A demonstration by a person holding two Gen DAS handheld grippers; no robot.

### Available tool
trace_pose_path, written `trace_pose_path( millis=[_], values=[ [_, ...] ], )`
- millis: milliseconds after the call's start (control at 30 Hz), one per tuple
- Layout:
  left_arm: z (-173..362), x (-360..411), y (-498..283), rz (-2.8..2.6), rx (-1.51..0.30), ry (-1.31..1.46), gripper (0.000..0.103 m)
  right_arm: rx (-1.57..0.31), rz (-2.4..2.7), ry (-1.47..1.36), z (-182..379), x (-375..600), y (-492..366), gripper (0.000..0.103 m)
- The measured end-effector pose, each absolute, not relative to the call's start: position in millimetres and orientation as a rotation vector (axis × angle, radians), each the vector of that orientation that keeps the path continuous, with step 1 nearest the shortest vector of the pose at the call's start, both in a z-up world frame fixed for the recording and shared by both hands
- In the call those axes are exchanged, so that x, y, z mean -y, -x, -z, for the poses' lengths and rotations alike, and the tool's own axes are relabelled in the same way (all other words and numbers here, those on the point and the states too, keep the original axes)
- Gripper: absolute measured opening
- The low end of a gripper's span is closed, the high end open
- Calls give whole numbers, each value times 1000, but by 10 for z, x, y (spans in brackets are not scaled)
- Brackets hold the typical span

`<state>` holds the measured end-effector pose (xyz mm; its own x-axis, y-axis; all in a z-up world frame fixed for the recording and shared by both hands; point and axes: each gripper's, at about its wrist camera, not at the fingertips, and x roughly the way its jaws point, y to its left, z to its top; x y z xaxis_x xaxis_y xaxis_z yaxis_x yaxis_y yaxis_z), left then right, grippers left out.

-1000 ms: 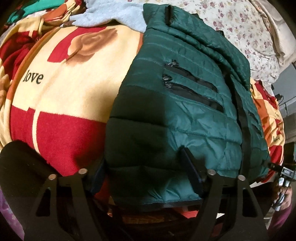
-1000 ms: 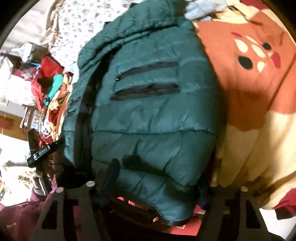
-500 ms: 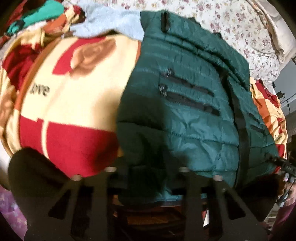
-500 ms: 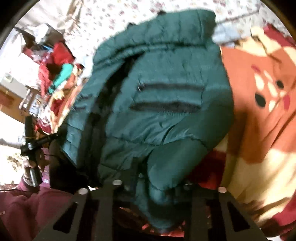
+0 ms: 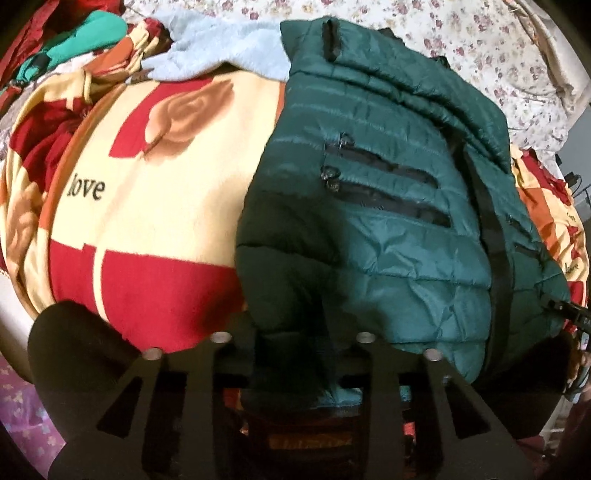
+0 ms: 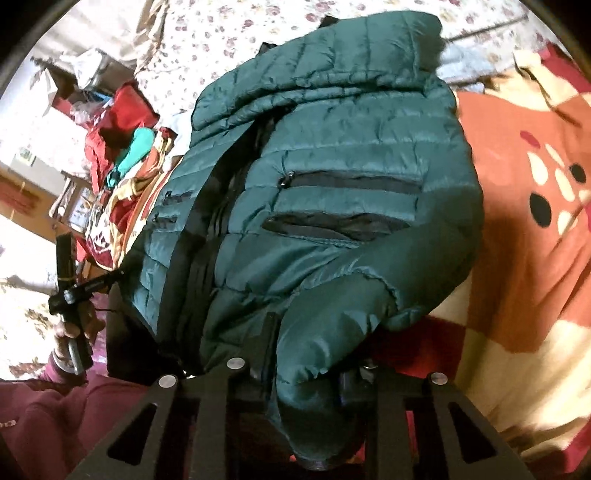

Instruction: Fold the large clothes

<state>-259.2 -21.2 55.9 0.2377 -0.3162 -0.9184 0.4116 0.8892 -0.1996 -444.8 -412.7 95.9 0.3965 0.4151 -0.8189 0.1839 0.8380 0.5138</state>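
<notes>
Underneath everything, one fleecy blanket (image 5: 155,221), soft-napped, blocked in cream, red and orange, printed with rose shapes and the word "love"; draped in a rounded hump across the bed. Behind it, one thin cotton sheet (image 5: 480,40) with small purple flowers.

On the blanket, one dark green puffer jacket (image 5: 388,221), glossy, quilted in horizontal tubes, lying front-up with collar far and hem near. Four black zip pockets counted across both views, two per side, plus one black front zipper strip down the middle. One sleeve (image 6: 332,332) pulled across the jacket's near corner, cuff gathered and puckered.

Beyond the collar, one pale blue fuzzy garment (image 5: 221,62), rumpled. Further back, a heap of red cloth with one teal piece (image 5: 92,33).

Only in the left wrist view: the "love" lettering and the blue garment's full spread. Only in the right wrist view: the folded-over sleeve, an orange patch of blanket with black and cream spots, and a maroon-sleeved hand (image 6: 74,332) gripping the other tool's handle.

Left gripper (image 5: 291,343): black flat fingers drawn together, pinching the jacket's hem at its near corner. Right gripper (image 6: 301,369): fingers likewise closed in, clamped on the sleeve cuff, fabric bulging out below.
</notes>
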Motion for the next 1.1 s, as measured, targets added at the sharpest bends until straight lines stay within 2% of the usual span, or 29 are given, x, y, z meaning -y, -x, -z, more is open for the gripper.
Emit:
trace_pose_path(
  millis=[33, 100, 233, 267, 333, 367, 400, 433, 733, 1100],
  values=[
    [-542, 216, 2597, 500, -1237, -89, 42, -1174, -158, -605, -938, 4136, 4453, 30],
    [-510, 225, 2600, 498, -1242, -90, 50, -1185, -166, -626, -896, 4123, 4454, 45],
    [-472, 222, 2598, 494, -1246, -76, 54, -1209, -162, -552, -911, 4030, 4449, 44],
    [-468, 217, 2606, 497, -1242, -72, 53, -1210, -161, -528, -934, 4011, 4448, 38],
    [-489, 213, 2623, 513, -1230, -78, 36, -1199, -152, -484, -993, 3974, 4441, 31],
    [-533, 211, 2635, 510, -1212, -93, 21, -1194, -149, -475, -1006, 3973, 4432, 28],
    [-581, 208, 2635, 518, -1200, -95, 15, -1186, -148, -467, -1033, 3981, 4423, 25],
    [-617, 210, 2627, 527, -1195, -90, 13, -1173, -147, -459, -1076, 3999, 4409, 24],
    [-1260, 283, 2427, 558, -1024, -32, 11, -946, -114, -465, -1663, 4340, 4249, 24],
    [-1617, 514, 1933, 521, -891, 27, 11, -841, -36, -464, -1913, 4634, 3893, 23]
  ],
)
